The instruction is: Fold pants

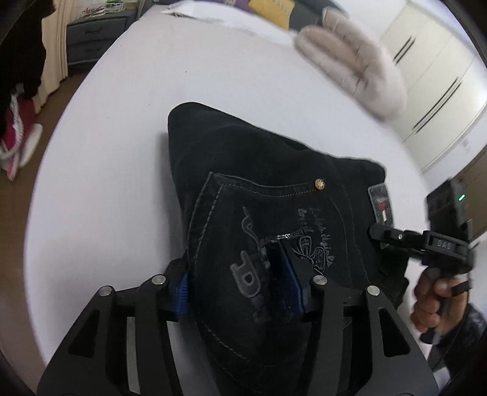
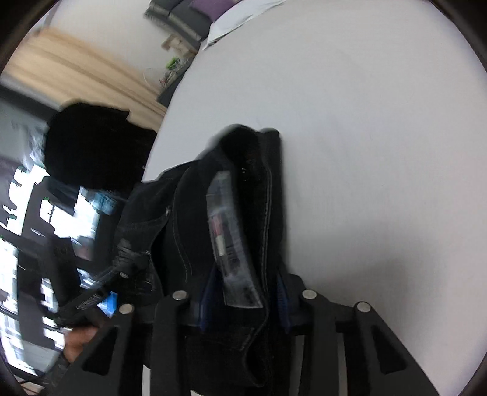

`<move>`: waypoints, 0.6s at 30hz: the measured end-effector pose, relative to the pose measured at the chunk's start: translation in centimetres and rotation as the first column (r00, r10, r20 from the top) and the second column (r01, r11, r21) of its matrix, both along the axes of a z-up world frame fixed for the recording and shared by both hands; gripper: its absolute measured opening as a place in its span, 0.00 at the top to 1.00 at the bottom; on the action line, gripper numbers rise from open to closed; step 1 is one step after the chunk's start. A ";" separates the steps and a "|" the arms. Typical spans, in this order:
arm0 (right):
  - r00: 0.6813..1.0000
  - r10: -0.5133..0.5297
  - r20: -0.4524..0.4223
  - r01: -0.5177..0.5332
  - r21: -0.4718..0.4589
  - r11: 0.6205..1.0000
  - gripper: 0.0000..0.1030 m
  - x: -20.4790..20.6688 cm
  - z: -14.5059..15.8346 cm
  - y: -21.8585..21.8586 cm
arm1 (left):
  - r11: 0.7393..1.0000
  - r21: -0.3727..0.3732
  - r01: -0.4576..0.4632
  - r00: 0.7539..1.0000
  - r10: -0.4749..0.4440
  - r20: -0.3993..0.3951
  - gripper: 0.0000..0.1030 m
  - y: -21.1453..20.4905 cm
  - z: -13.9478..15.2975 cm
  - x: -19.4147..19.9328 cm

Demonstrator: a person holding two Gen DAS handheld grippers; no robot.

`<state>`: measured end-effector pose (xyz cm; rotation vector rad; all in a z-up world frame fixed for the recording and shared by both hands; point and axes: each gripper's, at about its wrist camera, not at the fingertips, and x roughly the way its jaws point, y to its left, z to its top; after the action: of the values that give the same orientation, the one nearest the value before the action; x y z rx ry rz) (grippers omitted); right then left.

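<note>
Black denim pants (image 1: 243,170) lie folded in a thick stack on the white bed (image 1: 121,152), back pocket with embroidery and a brass rivet facing up. My left gripper (image 1: 231,259) straddles the pocket end, blue pads on either side of the fabric, jaws apart and loose around it. My right gripper (image 2: 243,274) straddles the waistband (image 2: 268,198) with its clear label (image 2: 228,231), also slack. In the left wrist view the right gripper (image 1: 383,233) reaches the waistband beside that label (image 1: 380,204), held by a hand (image 1: 432,298). The left gripper (image 2: 121,268) shows blurred in the right wrist view.
A beige puffy jacket (image 1: 350,67) lies on the bed beyond the pants. Yellow and purple pillows (image 1: 271,12) sit at the head. White wardrobe doors (image 1: 432,76) stand right, a grey dresser (image 1: 94,36) and curtain (image 2: 76,73) left. Bare sheet (image 2: 365,121) surrounds the pants.
</note>
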<state>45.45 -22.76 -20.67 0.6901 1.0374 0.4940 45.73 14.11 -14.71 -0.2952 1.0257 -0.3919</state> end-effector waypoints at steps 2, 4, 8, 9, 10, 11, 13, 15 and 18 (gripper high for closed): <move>1.000 0.007 0.008 -0.007 0.024 1.000 0.62 -0.5 -0.1 -0.5 | 1.000 -0.013 -0.001 1.000 0.001 0.016 0.44 0.4 -0.1 -0.5; 1.000 -0.022 0.009 0.022 0.036 0.999 0.57 -1.7 0.3 -1.5 | 1.000 0.023 -0.017 1.000 0.017 0.025 0.38 1.1 0.5 -1.2; 0.985 -0.170 0.012 0.170 -0.040 0.985 0.38 -5.0 2.1 -4.0 | 0.981 0.160 -0.114 0.983 0.088 0.158 0.32 1.8 4.8 -5.1; 0.981 -0.191 0.030 0.192 -0.068 0.979 0.37 -5.8 2.8 -4.0 | 0.973 0.187 -0.134 0.975 0.096 0.199 0.30 0.8 6.3 -6.8; 0.978 -0.199 0.055 0.204 -0.089 0.975 0.37 -6.8 3.8 -4.0 | 0.961 0.219 -0.167 0.960 0.108 0.258 0.25 0.3 8.4 -8.3; 0.972 -0.209 0.107 0.222 -0.130 0.966 0.37 -8.6 5.6 -3.9 | 0.945 0.248 -0.212 0.933 0.120 0.338 0.20 0.3 10.7 -10.4; 0.953 -0.217 0.209 0.256 -0.180 0.950 0.37 -11.1 9.0 -2.9 | 0.916 0.277 -0.289 0.877 0.137 0.461 0.07 -1.0 14.7 -13.8; 0.912 -0.226 0.342 0.312 -0.220 0.924 0.33 -14.0 13.3 -1.8 | 0.872 0.289 -0.395 0.792 0.164 0.588 0.00 -0.9 19.0 -18.0; 0.795 -0.246 0.554 0.433 -0.235 0.870 0.08 -18.6 20.1 -0.2 | 0.817 0.273 -0.508 0.666 0.172 0.726 0.00 -1.4 24.7 -24.2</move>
<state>26.81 -22.95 -0.53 0.3770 0.4547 0.1396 21.54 12.73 9.95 0.0939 0.2834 0.1237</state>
